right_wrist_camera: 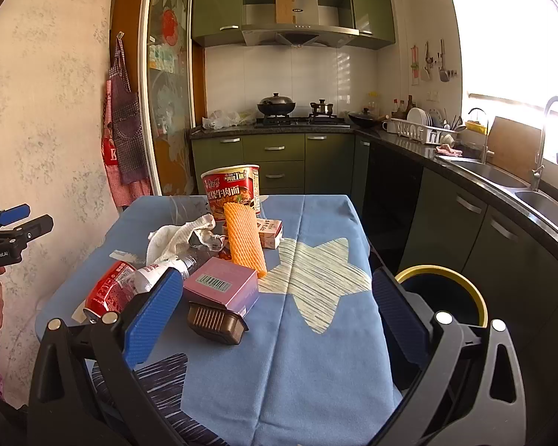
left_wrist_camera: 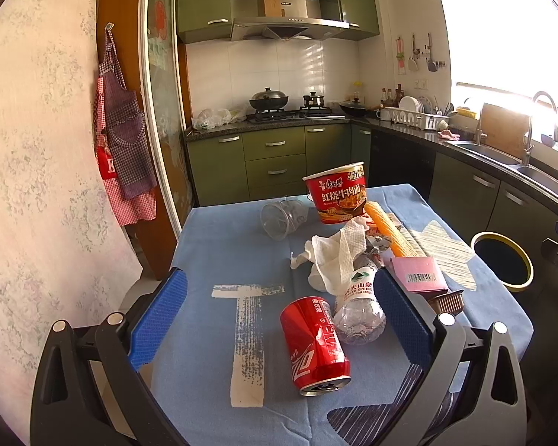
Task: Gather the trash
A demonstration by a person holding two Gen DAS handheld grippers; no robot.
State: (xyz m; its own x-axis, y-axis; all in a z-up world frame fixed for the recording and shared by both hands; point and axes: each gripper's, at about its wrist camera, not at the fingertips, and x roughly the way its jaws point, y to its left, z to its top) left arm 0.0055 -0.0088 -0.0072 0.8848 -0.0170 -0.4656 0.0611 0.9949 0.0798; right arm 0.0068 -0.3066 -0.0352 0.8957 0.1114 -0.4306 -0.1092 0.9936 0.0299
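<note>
Trash lies on a blue tablecloth (left_wrist_camera: 219,245): a red cola can (left_wrist_camera: 314,342), a crushed clear bottle (left_wrist_camera: 359,308), a white paper towel (left_wrist_camera: 334,256), a red noodle cup (left_wrist_camera: 336,193), a clear plastic cup (left_wrist_camera: 282,217), an orange foam net (left_wrist_camera: 388,234), a pink box (left_wrist_camera: 420,278) and a brown tray (left_wrist_camera: 448,301). My left gripper (left_wrist_camera: 279,316) is open, with the can and bottle between its blue pads. My right gripper (right_wrist_camera: 275,312) is open above the table; the pink box (right_wrist_camera: 221,284) and brown tray (right_wrist_camera: 215,321) lie just inside its left pad.
A yellow-rimmed black bin (right_wrist_camera: 444,297) stands beside the table's right edge, also in the left wrist view (left_wrist_camera: 502,262). Green cabinets, a stove and a sink counter (right_wrist_camera: 502,182) run behind and right. Aprons (left_wrist_camera: 124,148) hang on the left wall.
</note>
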